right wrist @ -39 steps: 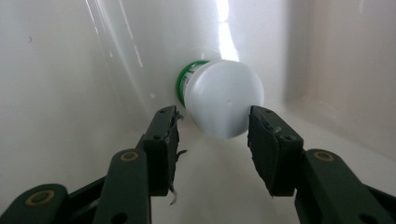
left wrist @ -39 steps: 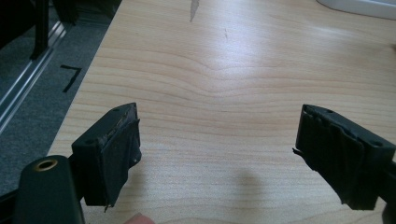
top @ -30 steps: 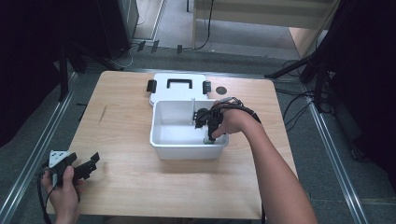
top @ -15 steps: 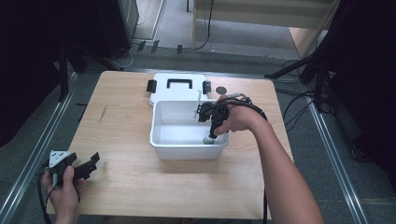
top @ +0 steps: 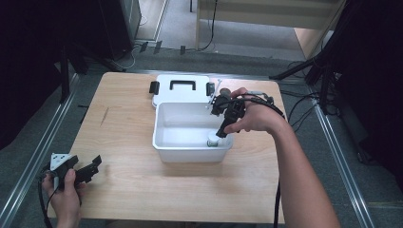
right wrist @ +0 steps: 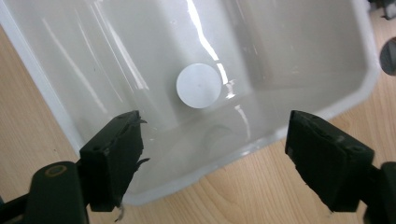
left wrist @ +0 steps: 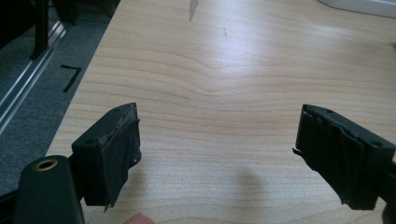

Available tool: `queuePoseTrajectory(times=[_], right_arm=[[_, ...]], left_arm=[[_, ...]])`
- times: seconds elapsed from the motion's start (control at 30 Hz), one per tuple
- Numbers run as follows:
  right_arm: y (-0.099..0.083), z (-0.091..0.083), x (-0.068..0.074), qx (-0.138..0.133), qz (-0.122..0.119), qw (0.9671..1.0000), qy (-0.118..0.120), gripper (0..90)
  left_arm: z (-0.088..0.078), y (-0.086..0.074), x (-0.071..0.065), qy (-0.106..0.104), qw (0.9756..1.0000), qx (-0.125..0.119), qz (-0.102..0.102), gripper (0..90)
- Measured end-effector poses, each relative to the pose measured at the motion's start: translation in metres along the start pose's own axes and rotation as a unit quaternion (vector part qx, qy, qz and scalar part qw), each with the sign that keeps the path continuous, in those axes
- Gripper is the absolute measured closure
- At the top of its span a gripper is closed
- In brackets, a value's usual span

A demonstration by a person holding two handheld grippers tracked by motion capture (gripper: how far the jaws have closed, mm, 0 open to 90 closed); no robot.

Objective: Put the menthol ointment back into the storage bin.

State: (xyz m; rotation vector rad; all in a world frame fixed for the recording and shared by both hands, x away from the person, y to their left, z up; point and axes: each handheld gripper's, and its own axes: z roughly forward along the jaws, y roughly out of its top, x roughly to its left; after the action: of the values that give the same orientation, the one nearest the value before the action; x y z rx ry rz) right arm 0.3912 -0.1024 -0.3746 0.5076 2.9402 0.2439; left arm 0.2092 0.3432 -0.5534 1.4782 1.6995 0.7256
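- The right tool (top: 221, 133) is spread, its jaws having just been opening, with nothing between them; the small round container (right wrist: 198, 86) stands below it in the white bin (right wrist: 56, 107).
- The withdrawal is best kept straight up, clear of the bin wall.
- The container's long axis is upright, its flat lid facing the tool.
- The left tool (left wrist: 219, 154) is spread over the bench (left wrist: 224, 70).

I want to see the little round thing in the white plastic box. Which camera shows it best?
The right gripper view: it looks straight down on the small white round-topped thing, standing free in the white plastic box beyond open jaws. The high view shows it small, half hidden by the right gripper. The left gripper view faces bare tabletop.
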Motion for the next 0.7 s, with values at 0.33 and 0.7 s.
queuePoseTrajectory(times=[0.33, 0.7], right_arm=[[-0.021, -0.02, -0.002, -0.027, 0.035, 0.9988, -0.019, 13.0], [-0.058, -0.023, -0.005, -0.042, 0.094, 0.9945, -0.02, 6.3]], left_arm=[[0.0, 0.0, 0.0, 0.0, 1.0, 0.0, -0.001, 14.6], [0.0, 0.0, 0.0, 0.0, 1.0, -0.001, -0.001, 14.6]])
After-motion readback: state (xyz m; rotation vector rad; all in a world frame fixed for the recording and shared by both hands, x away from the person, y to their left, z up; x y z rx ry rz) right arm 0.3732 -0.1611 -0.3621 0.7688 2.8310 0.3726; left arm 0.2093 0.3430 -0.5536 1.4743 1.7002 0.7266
